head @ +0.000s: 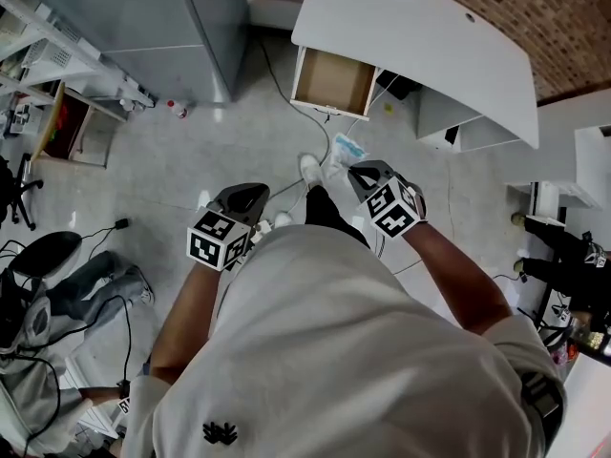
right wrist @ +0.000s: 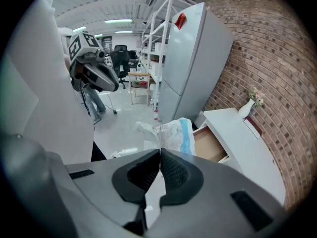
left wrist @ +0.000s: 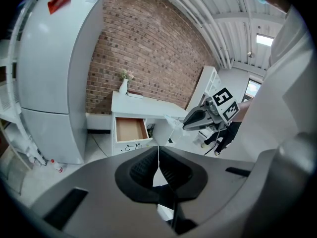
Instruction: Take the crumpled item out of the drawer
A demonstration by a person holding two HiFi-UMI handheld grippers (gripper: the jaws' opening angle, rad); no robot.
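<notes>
The crumpled white and blue packet hangs from my right gripper, whose jaws are shut on its lower edge. In the head view the packet is over the floor, in front of the open drawer of the white desk, with the right gripper just behind it. The drawer's wooden inside looks bare. My left gripper is held low on the left, away from the drawer. Its jaws are shut with nothing between them.
A tall grey fridge stands left of the desk, with a small bottle on the floor by its corner. Cables run across the floor. A black chair and shelving sit at the left. A person stands at the far right.
</notes>
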